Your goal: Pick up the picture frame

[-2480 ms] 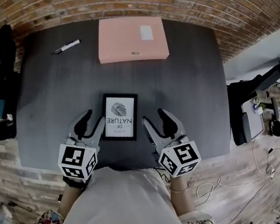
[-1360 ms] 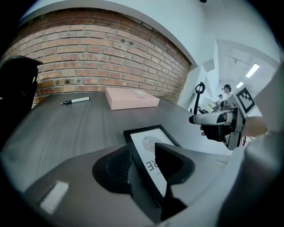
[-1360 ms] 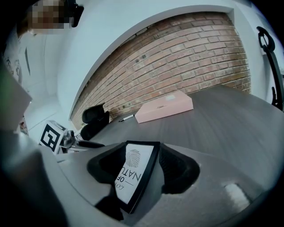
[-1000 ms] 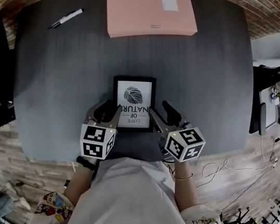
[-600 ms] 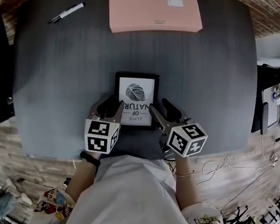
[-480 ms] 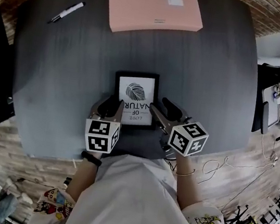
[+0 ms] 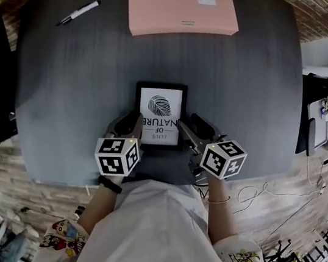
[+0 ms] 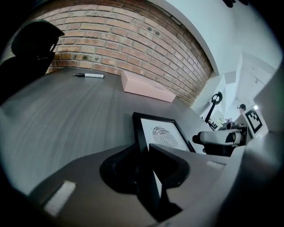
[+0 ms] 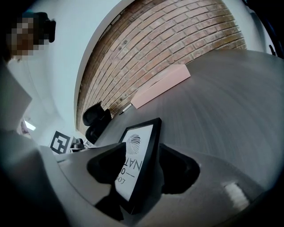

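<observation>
Lying on the table, the picture frame is taken at both near corners, likely for a level lift: right tongs clamped on its right edge, left tongs closing onto its left.

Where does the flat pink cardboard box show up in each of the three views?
Head view: flat pink cardboard box at top centre.
Left gripper view: box above centre.
Right gripper view: box above centre, slanting up to the right.
Shared landmark: black-framed fingerprint picture, always nearer the camera than the box.
</observation>
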